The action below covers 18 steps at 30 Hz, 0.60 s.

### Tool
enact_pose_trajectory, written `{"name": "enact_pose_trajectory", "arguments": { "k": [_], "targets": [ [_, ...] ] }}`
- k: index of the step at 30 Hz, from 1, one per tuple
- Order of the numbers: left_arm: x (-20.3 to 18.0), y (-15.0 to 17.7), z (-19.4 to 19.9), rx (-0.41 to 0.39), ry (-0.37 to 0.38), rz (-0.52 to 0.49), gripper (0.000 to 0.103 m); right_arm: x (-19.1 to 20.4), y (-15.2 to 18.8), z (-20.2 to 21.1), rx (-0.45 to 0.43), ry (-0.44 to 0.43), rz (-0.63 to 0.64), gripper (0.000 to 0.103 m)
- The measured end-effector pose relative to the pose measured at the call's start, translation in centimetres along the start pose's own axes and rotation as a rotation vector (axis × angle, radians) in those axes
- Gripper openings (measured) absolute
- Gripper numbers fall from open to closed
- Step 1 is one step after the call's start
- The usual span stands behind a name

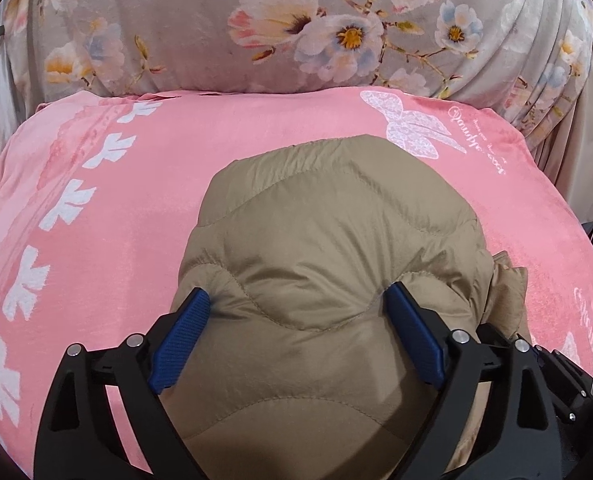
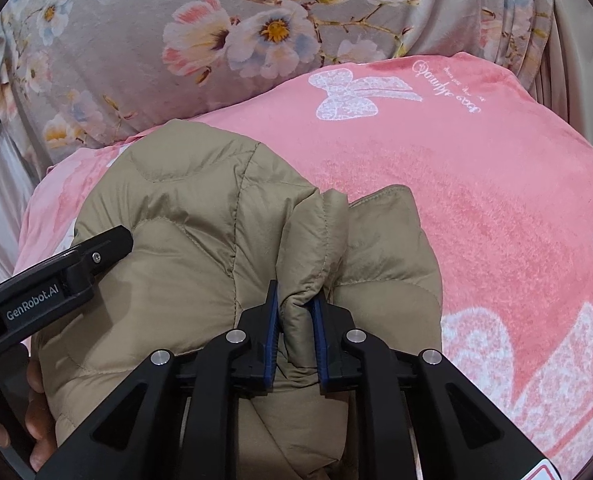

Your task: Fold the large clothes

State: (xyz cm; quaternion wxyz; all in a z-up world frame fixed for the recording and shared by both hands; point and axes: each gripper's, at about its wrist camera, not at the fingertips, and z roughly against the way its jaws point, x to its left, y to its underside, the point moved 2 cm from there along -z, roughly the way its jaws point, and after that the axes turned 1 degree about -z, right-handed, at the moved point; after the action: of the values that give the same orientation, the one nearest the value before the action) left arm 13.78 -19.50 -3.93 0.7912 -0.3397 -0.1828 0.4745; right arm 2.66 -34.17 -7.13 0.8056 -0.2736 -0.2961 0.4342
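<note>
My right gripper (image 2: 295, 308) has its jaws clamped on the jacket (image 2: 224, 248) ridge; my left gripper (image 1: 296, 300), jaws apart, straddles the jacket's bulk beside it

- The jacket (image 1: 328, 248) runs under the left gripper (image 1: 298, 294) and off the bottom edge of the left view, so its near end is unseen.
- In the right view the jacket (image 2: 200, 240) also leaves the bottom edge, behind the right gripper (image 2: 294, 300).
- How deep the pinched fold sits between the right gripper's pads is hidden.
- The hand (image 2: 36, 412) shows only at the lower left of the right view, cut by the edge and partly blocked.
- The script on the blanket (image 1: 476, 148) is too small and upside down to read.
- The pillow (image 1: 200, 28) is cut off at the top edge.
</note>
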Motion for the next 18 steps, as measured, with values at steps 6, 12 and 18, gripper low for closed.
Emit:
{"name": "enact_pose_trajectory", "arguments": {
  "k": [6, 12, 18],
  "targets": [
    [-0.3, 0.4, -0.5, -0.014, -0.020, -0.013, 0.091, -0.2, 0.5, -0.6, -0.008, -0.008, -0.015, 0.014],
    [-0.7, 0.7, -1.1, -0.027, -0.034, -0.024, 0.095, -0.4, 0.5, -0.8, -0.010, -0.012, -0.019, 0.014],
    [-0.8, 1.0, -1.3, -0.039, -0.046, -0.033, 0.097, -0.6, 0.6, -1.0, -0.013, -0.015, -0.025, 0.014]
  ]
}}
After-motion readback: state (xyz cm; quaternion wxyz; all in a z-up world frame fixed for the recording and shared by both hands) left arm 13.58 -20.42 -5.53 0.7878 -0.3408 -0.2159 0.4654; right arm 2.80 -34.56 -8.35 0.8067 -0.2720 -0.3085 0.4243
